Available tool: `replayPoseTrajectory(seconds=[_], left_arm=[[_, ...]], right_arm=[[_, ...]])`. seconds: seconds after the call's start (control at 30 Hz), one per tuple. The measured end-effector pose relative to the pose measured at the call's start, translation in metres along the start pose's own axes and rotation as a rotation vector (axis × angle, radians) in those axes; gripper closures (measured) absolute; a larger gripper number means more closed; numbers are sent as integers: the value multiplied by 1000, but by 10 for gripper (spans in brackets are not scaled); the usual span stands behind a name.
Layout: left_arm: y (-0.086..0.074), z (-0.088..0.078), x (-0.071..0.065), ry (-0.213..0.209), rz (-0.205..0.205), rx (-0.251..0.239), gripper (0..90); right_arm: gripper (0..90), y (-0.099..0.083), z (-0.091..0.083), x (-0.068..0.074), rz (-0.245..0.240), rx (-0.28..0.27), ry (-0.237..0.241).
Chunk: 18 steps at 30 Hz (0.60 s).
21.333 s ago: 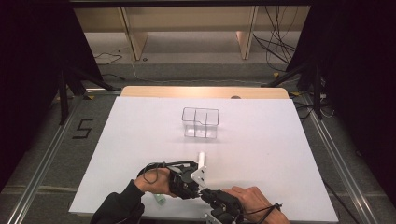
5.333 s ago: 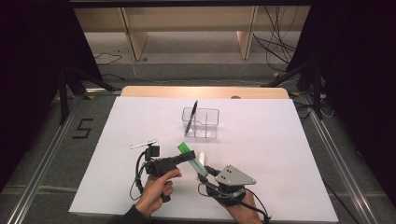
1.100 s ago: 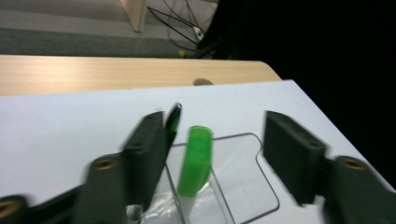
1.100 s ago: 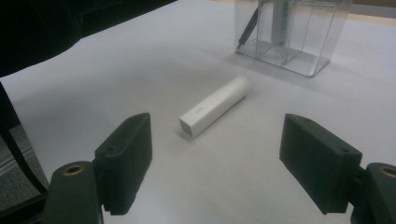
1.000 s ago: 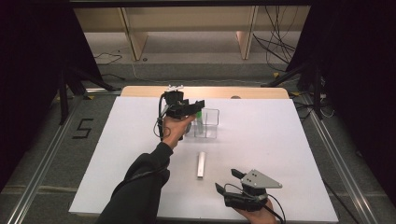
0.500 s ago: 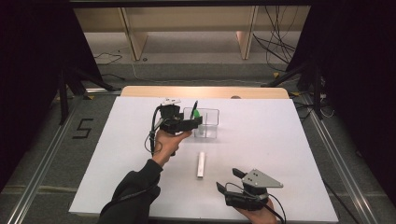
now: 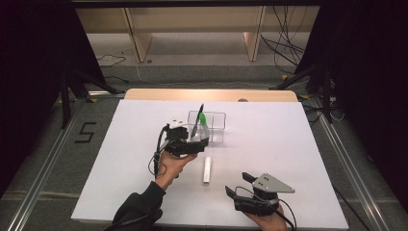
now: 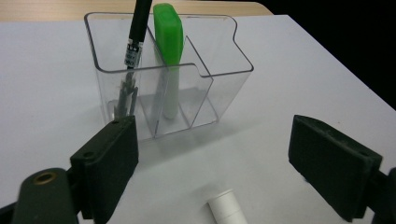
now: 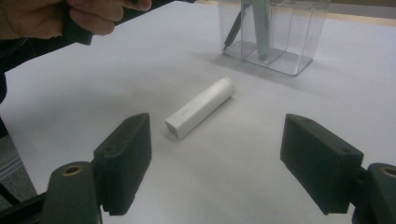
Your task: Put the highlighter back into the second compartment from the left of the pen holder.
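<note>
A clear compartment holder (image 7: 215,126) stands at the middle of the white table (image 7: 288,159). In it lean a black pen (image 7: 197,120) and a green-capped white marker (image 7: 203,120). My left gripper (image 7: 201,143) is just in front of the holder (image 8: 224,65). Its jaws have just been opening and now stand open, with nothing between them. The pen (image 8: 138,28) and marker (image 8: 168,42) stand free. A white tube (image 7: 207,169) lies flat nearer me. My right gripper (image 7: 238,185) rests open near the front edge and faces the tube (image 9: 201,107).
A wooden strip (image 7: 211,95) runs along the table's far edge. Beyond it are shelf legs and cables on the floor. The left hand (image 9: 70,18) holding its gripper shows at the top left of the right gripper view.
The left gripper has drawn back from the holder toward me and sunk. The green-capped marker it carried now stands in the holder. The right gripper has kept still.
</note>
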<state>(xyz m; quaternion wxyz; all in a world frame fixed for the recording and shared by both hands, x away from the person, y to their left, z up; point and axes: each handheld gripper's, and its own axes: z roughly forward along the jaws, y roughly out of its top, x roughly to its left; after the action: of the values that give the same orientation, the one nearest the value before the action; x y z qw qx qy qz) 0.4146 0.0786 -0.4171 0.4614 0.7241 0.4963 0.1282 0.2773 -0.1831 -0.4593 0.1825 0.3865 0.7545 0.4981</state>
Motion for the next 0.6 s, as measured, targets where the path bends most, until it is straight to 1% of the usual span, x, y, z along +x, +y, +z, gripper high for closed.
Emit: replayPoseTrajectory(seconds=[0.03,0.13,0.27,0.37,0.4,0.53,0.6], left_arm=[[-4,0,-1,2,19,14,159],[-9,1,-2,-1,27,31,159],[-14,-2,-7,9,58,43,157],[-16,-3,-10,10,56,42,154],[-19,-5,-13,20,71,45,154],[-22,-7,-15,19,82,49,149],[-24,-7,-17,11,73,49,148]], right_arm=[[256,0,0,0,3,-2,-2],[255,0,0,-1,5,1,-3],[255,-1,1,-2,4,6,-3],[255,-1,1,-3,9,3,-3],[255,0,1,-3,10,2,-3],[254,-1,1,-3,0,4,-8],[255,0,0,-3,4,2,-11]])
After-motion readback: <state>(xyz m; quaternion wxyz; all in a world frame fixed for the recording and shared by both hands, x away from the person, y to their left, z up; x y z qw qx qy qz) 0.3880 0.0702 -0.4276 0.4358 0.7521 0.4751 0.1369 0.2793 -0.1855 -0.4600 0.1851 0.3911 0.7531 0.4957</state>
